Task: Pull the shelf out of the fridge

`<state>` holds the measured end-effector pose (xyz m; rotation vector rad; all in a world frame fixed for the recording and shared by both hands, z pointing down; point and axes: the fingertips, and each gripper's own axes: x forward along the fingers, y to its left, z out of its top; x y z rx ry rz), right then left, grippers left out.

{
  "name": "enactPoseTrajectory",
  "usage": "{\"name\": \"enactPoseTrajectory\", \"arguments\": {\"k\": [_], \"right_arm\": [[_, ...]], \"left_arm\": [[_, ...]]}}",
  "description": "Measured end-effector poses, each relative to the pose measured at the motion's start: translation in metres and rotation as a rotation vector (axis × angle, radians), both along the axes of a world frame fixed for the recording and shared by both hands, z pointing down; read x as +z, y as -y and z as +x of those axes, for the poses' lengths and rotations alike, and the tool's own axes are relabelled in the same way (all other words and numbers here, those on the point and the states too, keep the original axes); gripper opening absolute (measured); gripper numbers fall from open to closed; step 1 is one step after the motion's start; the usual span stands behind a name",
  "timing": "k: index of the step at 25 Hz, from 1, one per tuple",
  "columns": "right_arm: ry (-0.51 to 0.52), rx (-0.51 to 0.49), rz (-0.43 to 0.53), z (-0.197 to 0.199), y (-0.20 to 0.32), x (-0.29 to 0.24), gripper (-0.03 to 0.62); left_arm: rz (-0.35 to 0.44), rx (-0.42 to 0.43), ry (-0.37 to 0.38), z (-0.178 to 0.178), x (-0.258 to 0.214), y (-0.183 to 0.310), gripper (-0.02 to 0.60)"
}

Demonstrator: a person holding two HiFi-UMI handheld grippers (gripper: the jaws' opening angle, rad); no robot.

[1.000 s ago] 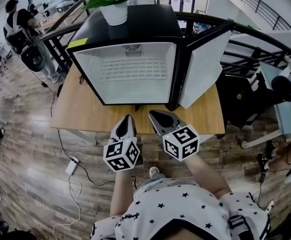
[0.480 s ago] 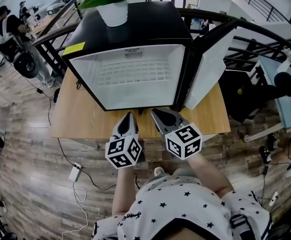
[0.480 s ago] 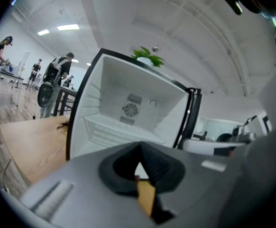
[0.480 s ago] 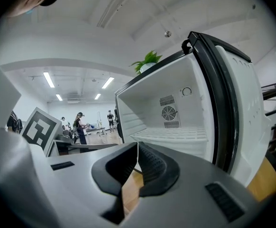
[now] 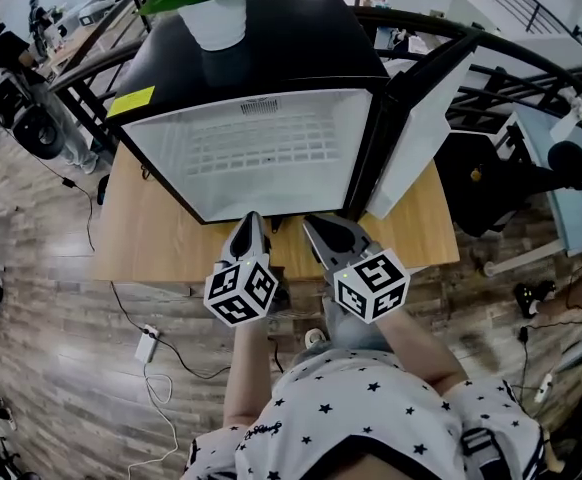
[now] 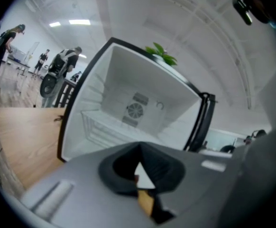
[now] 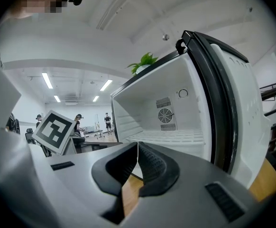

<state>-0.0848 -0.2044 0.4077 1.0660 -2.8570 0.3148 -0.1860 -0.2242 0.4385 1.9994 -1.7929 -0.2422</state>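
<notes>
Two closed, empty tools, left claw and right claw, hover just before the mini fridge. Its open door exposes the wire shelf, judged ready for pulling.

Small fridge with a black casing and white interior, standing upright on a wooden worktop, its opening towards the viewer. The door, hinged on the viewer's right, is swung wide open and shows its white inner lining. The shelf is a white wire grid lying level inside the cavity. It spans from side wall to side wall, with its front edge set back from the opening. A round fan grille sits on the rear wall above the shelf. A yellow label marks the casing's top left corner.
</notes>
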Motion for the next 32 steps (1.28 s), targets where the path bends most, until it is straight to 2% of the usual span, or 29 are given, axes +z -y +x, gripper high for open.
{"name": "enactPoseTrajectory", "arguments": {"k": [4, 9, 22, 26, 28, 32], "right_arm": [[0.001, -0.027, -0.002, -0.004, 0.01, 0.003, 0.021], [-0.001, -0.043, -0.006, -0.002, 0.027, 0.004, 0.021], [-0.008, -0.073, -0.018, 0.001, 0.058, 0.013, 0.021], [-0.003, -0.074, -0.02, 0.002, 0.065, 0.014, 0.021], [-0.002, -0.074, -0.02, 0.002, 0.067, 0.013, 0.021], [0.002, -0.078, -0.019, 0.003, 0.071, 0.013, 0.021]], "left_arm": [[-0.012, -0.009, -0.052, -0.004, 0.007, 0.015, 0.006], [-0.021, -0.016, -0.152, -0.004, 0.017, 0.034, 0.005], [0.036, 0.006, -0.518, 0.002, 0.021, 0.076, 0.006], [0.039, -0.012, -0.598, 0.0, 0.022, 0.085, 0.007], [0.047, -0.02, -0.662, -0.002, 0.022, 0.09, 0.009], [0.066, -0.03, -0.772, -0.004, 0.023, 0.1, 0.087]]}}
